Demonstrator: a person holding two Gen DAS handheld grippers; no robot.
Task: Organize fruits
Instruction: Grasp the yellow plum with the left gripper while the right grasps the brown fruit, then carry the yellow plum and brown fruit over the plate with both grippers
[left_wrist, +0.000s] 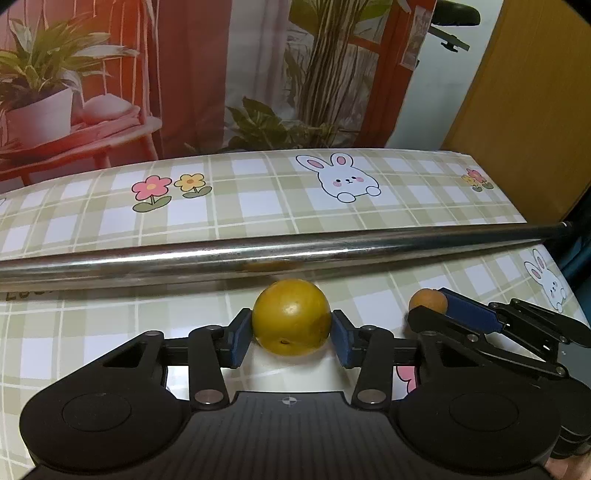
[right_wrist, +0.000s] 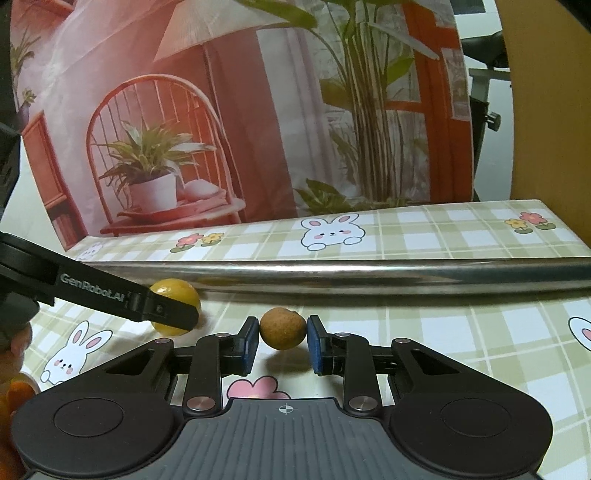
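Left gripper (left_wrist: 291, 334) pads touching yellow fruit (left_wrist: 291, 317); right gripper (right_wrist: 282, 339), at 3 o'clock, clamps brown fruit (right_wrist: 282, 328); sorting barely begun.

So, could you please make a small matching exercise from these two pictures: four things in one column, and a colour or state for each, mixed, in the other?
Things:
1. larger fruit
2. smaller fruit
3. metal rod
4. rabbit drawing

States:
A. brown, rough, pinched by the right gripper
B. white with pink ears, printed on the tablecloth
C. yellow, smooth, between the pads of the left gripper
D. shiny, lying across the table behind both fruits

Pairs: 1-C, 2-A, 3-D, 4-B
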